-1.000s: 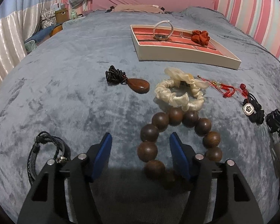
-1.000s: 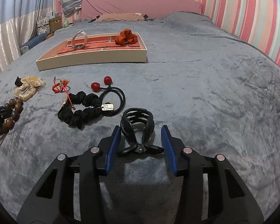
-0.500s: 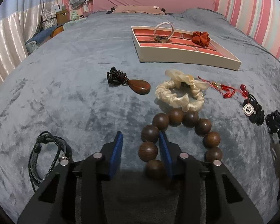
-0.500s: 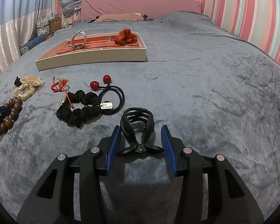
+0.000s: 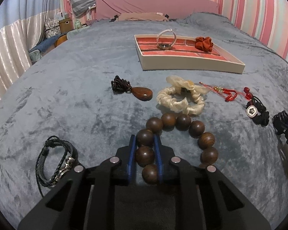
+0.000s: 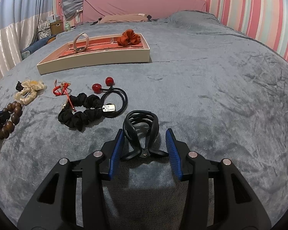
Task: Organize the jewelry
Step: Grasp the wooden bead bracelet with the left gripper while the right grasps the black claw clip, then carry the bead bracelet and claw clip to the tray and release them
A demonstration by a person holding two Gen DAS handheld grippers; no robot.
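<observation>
A grey-blue plush blanket (image 5: 71,95) is covering a bed, with pink striped walls behind. A wooden bead bracelet (image 5: 174,134) of large dark brown round beads is lying in the foreground of the left wrist view, near a cream scrunchie (image 5: 180,100). The left claw (image 5: 145,153) has just been closing, and its blue pads are now pressing on two beads at the bracelet's near left side, gripping it. The right claw (image 6: 145,149) is standing partly open around a black hair claw clip (image 6: 142,132) lying on the blanket; its left pad is touching or almost touching the clip, while the right pad is clear of it. Beyond, a cream tray (image 5: 192,65) with a red lining is holding a white bangle (image 5: 166,38) standing on edge and a rust-red scrunchie (image 5: 204,44). A black scrunchie (image 6: 80,113) is carrying a small metal tag (image 6: 109,107); its writing is too small to read.
</observation>
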